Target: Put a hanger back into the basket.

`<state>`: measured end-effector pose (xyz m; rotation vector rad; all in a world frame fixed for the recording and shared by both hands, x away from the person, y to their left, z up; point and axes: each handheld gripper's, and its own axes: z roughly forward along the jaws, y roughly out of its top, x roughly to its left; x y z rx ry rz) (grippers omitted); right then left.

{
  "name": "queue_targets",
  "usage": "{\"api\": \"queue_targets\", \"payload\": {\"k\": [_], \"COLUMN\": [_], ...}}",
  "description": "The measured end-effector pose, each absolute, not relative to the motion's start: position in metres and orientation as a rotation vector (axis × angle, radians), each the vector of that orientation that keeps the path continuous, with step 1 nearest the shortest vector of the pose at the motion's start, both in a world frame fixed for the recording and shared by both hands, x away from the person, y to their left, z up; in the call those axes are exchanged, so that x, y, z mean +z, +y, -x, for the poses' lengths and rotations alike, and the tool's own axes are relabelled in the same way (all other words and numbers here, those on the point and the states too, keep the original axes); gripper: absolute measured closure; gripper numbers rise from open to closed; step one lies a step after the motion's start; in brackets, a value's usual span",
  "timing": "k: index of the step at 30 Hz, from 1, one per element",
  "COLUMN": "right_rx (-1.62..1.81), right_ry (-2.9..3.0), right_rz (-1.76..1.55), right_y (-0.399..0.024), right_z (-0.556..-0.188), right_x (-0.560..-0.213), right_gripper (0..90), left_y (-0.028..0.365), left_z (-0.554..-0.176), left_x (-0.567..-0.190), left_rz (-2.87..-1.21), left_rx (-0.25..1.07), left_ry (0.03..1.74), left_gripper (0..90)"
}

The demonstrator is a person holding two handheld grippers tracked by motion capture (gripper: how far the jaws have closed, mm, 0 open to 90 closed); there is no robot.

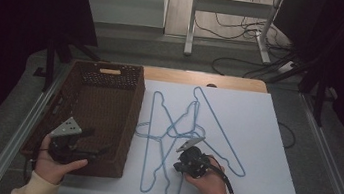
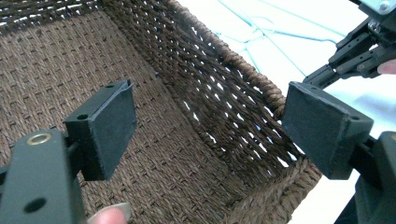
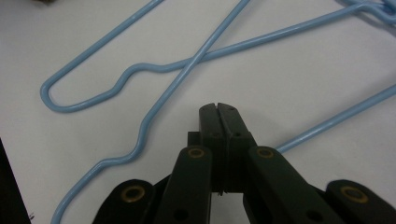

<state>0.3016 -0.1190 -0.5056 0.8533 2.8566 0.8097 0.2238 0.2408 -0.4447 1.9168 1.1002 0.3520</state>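
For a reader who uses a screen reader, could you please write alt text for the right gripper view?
The right gripper has its two black jaws pressed shut over a white tabletop. Thin blue wire hangers lie crossed on the table ahead of it, and one blue wire runs in behind the jaws from the right; whether it is pinched cannot be told.

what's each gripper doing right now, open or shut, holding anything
left gripper: open, holding nothing, jaws over the woven basket.
right gripper: shut, pads together with nothing visible between them, above the blue wire hangers.
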Motion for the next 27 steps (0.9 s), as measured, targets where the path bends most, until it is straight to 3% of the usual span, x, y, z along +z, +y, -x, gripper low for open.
{"api": "queue_targets", "payload": {"k": [15, 27], "right_rx": [0.726, 0.675], "right_ry": [2.870, 2.822], "right_rz": [-0.862, -0.977], "right_y": [-0.124, -0.158], "right_z": [-0.301, -0.302], "right_x": [-0.508, -0.501], "right_gripper": [89.9, 90.0], "left_y": [0.242, 0.243], "left_z": [-0.223, -0.222], "left_x": [-0.444, -0.443], "left_rz": [-1.913, -1.909], "left_rx": [0.354, 0.358], "left_ry": [1.099, 1.098], "left_gripper": [18.3, 18.3]}}
